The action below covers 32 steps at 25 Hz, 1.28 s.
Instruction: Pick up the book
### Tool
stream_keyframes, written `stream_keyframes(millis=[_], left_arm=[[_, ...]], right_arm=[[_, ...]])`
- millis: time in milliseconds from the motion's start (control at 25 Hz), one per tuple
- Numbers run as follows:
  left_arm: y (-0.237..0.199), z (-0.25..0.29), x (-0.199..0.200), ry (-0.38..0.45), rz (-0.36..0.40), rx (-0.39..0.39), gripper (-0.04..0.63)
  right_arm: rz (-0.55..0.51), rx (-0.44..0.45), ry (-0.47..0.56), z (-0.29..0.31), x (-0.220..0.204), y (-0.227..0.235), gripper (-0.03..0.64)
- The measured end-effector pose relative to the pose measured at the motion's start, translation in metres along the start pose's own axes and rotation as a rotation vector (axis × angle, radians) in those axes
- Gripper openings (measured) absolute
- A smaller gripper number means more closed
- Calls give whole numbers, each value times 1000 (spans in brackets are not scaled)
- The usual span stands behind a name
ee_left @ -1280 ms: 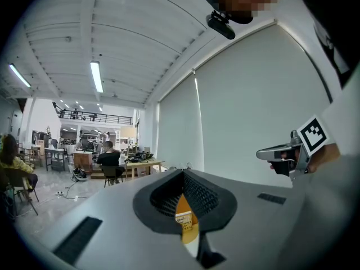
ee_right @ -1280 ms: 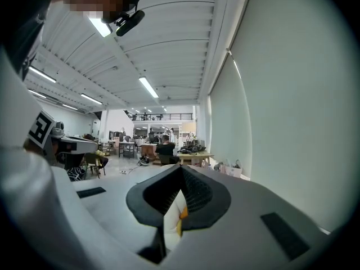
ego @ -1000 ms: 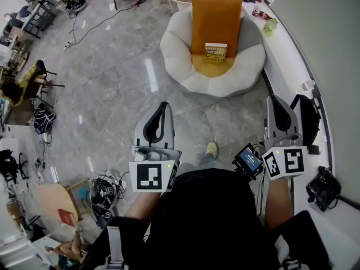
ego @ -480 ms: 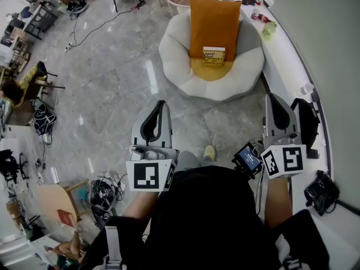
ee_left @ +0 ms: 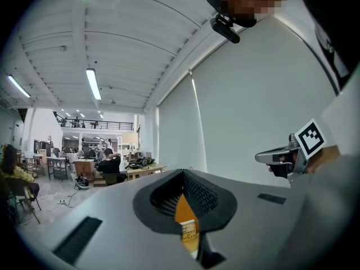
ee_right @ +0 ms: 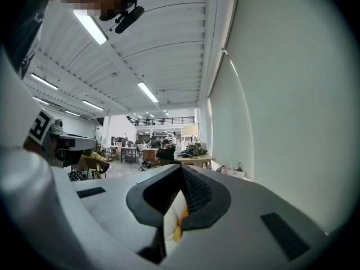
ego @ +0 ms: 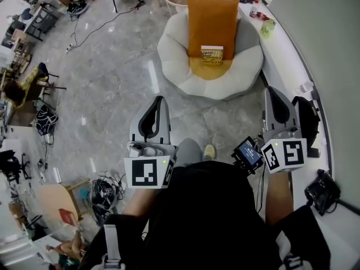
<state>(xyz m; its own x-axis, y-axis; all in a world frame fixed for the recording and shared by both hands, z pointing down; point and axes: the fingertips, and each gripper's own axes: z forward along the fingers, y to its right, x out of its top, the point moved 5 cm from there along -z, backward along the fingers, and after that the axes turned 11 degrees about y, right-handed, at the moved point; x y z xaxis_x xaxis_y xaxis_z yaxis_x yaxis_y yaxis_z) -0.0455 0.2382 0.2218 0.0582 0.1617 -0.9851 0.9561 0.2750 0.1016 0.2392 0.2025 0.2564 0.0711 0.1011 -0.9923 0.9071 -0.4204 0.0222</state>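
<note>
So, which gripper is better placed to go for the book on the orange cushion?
Left, marginally. Both grippers are shut, empty and far from the book. The left gripper sights the book straight through its jaw opening; the right gripper sees mostly white beanbag there.

book (ego: 212,53) — yellow and cream cover | cushion (ego: 212,18) — orange | beanbag chair (ego: 175,63) white | floor (ego: 107,77) grey, marbled

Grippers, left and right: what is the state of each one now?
Left gripper: jaws closed, holding nothing.
Right gripper: jaws closed, holding nothing.
</note>
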Motion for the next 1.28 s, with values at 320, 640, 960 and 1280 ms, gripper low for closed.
stream_keyframes(millis=[320,640,960,1280], left_arm=[[4,-4,0,0,14,-10,10],[1,-1,-1,-5,8,-21,9],[-19,7,-18,-21,-24,-11,11],[-52,37,-24,-17,-52,11,11]], right_arm=[[23,-3,8,-7,-3,-3,14],[32,-17,10,-2,-1,-5,12],[26,-1,-15,21,-12,-18,14],[-1,7,-29,65,-17,-21,12]])
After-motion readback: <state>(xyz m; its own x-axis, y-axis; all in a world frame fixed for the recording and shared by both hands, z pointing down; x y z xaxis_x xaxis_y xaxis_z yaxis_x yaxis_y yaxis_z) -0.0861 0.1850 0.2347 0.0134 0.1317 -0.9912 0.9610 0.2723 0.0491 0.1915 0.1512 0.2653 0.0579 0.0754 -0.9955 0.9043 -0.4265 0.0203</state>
